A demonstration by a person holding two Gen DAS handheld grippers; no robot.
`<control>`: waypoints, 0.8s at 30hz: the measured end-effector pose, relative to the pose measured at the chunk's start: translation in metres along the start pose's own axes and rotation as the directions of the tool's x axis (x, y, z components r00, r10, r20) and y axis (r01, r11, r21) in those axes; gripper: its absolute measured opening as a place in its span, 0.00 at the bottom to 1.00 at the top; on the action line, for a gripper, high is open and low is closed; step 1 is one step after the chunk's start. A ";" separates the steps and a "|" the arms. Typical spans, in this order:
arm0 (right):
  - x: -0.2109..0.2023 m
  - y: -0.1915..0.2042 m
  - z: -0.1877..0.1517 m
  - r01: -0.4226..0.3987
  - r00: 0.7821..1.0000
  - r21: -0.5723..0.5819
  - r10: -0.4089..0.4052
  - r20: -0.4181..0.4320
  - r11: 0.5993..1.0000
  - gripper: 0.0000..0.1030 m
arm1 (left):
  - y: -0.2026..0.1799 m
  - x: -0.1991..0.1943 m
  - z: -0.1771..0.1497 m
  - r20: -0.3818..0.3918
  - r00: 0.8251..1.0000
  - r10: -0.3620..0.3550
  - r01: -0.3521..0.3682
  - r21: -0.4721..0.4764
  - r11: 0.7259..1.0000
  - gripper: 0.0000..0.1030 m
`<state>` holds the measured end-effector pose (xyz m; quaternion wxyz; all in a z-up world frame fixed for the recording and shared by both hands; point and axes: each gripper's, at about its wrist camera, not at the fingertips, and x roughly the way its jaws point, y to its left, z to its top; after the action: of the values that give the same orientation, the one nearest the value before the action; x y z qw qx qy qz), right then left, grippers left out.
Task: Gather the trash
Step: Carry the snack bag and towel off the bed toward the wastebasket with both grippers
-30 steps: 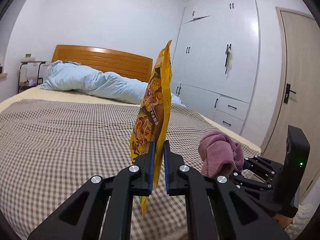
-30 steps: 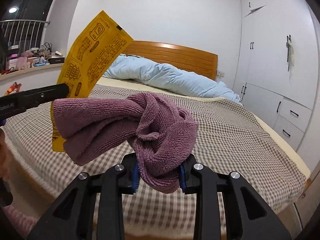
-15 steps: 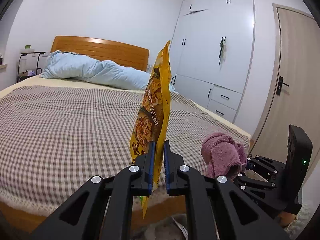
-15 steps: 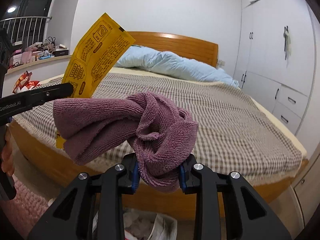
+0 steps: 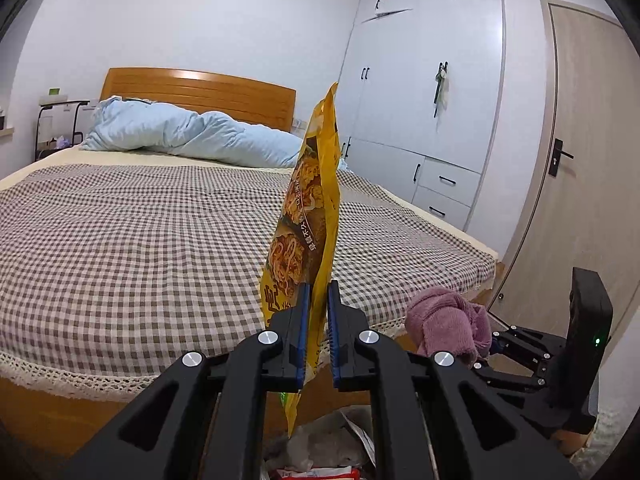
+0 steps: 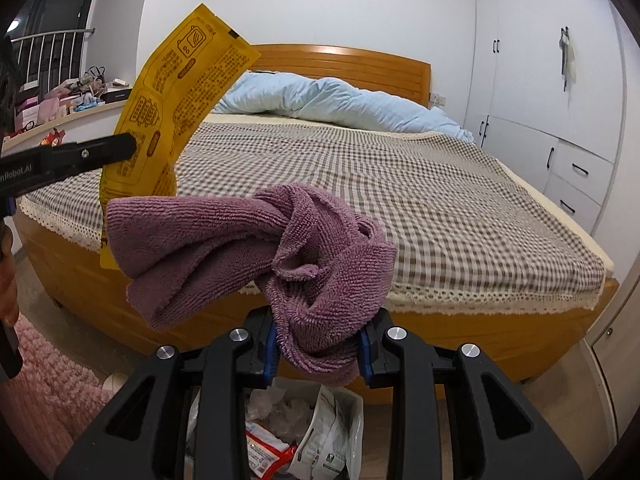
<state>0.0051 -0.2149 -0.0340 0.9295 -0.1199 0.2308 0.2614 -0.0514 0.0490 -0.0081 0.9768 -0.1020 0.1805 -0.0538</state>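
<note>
Two hand-held grippers at the foot of a bed (image 6: 460,200), each carrying one item over an open trash bag. The left gripper (image 5: 318,332) has its jaws pressed nearly together on a yellow snack wrapper (image 5: 308,220), pinched near its lower end; the wrapper rises upright ahead of the fingers, and its bottom corner hangs below them. The right gripper (image 6: 318,350) is clamped on a bunched purple towel (image 6: 260,248), whose bulk lies ahead of and to the left of its jaws. In the left wrist view the towel and the right gripper sit low to the right of the left gripper; in the right wrist view the wrapper and one left finger (image 6: 100,152) stand up and to the left. The trash bag (image 6: 304,420), with crumpled packets inside, shows directly beneath both sets of fingers. Judged step: dropping the wrapper into the bag. To do it well, bring the left jaws squarely above the bag's mouth, lower until the hanging corner is inside the rim, then spread the jaws fully, since a light film may cling to a pad or drift sideways. Whether the towel counts as trash cannot be told; it is best kept clear of the wrapper's fall.
</note>
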 end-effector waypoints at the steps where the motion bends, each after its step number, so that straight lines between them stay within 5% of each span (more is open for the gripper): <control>1: 0.000 -0.001 -0.003 0.000 1.000 0.000 0.000 -0.003 1.000 0.29 | -0.001 0.000 -0.001 -0.001 1.000 0.001 -0.001 0.002 1.000 0.06; 24: -0.003 0.000 -0.040 -0.006 0.999 -0.050 0.003 -0.054 0.999 0.29 | -0.024 0.011 -0.017 -0.069 0.997 -0.017 0.021 0.057 0.998 0.06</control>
<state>-0.0113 -0.2300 -0.0668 0.9191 -0.1498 0.2492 0.2659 -0.0489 0.0211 -0.0225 0.9720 -0.0737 0.2113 -0.0718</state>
